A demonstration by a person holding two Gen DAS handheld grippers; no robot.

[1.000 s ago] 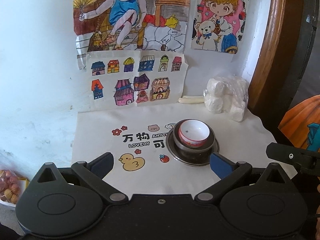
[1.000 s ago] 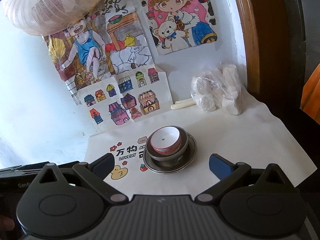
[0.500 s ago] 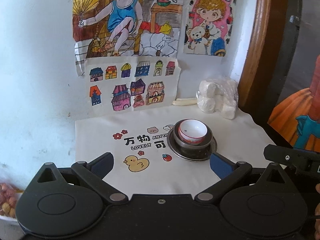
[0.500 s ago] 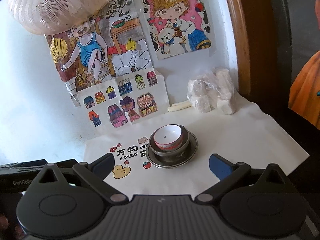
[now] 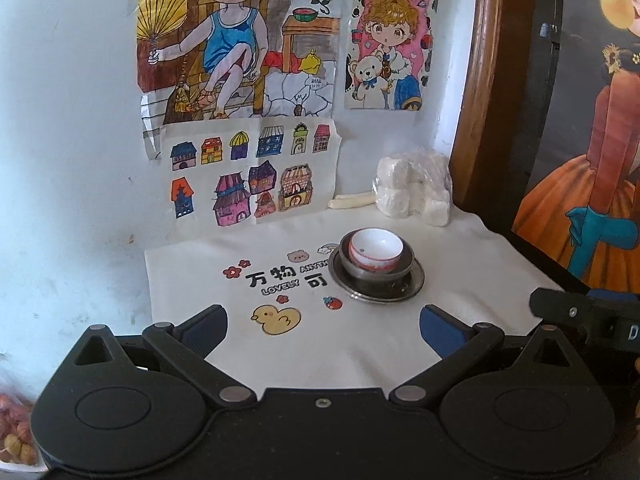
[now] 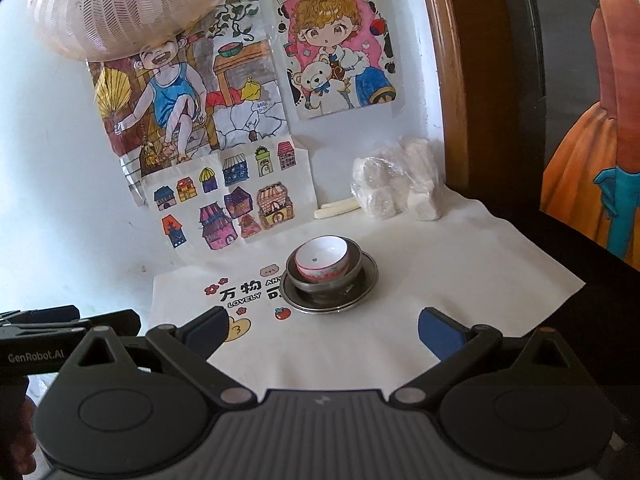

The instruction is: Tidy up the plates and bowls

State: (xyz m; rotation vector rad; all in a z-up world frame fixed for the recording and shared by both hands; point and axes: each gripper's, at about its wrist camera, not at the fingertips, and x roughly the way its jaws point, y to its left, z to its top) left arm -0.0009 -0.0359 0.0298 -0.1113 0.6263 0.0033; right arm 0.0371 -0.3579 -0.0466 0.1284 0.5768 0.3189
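A small white bowl with a red band (image 5: 375,249) sits inside a dark metal bowl (image 5: 405,267), which stands on a round metal plate (image 5: 414,286) on the white printed cloth (image 5: 240,236). The same stack shows in the right wrist view: white bowl (image 6: 322,258), metal bowl (image 6: 354,271), plate (image 6: 370,280). My left gripper (image 5: 323,330) is open and empty, well short of the stack. My right gripper (image 6: 322,330) is open and empty, also held back from the stack.
A clear bag of white rolls (image 5: 414,190) and a white stick (image 5: 352,201) lie at the back by the wall. Drawings (image 5: 240,172) hang on the wall. A wooden frame (image 5: 472,100) stands at the right. A pale mesh basket (image 6: 120,4) hangs overhead. The cloth edge (image 6: 560,280) drops off at the right.
Both grippers have drawn back and up from the stack, which looks smaller and farther. The bowls and plate have not moved. Both grippers stay open.
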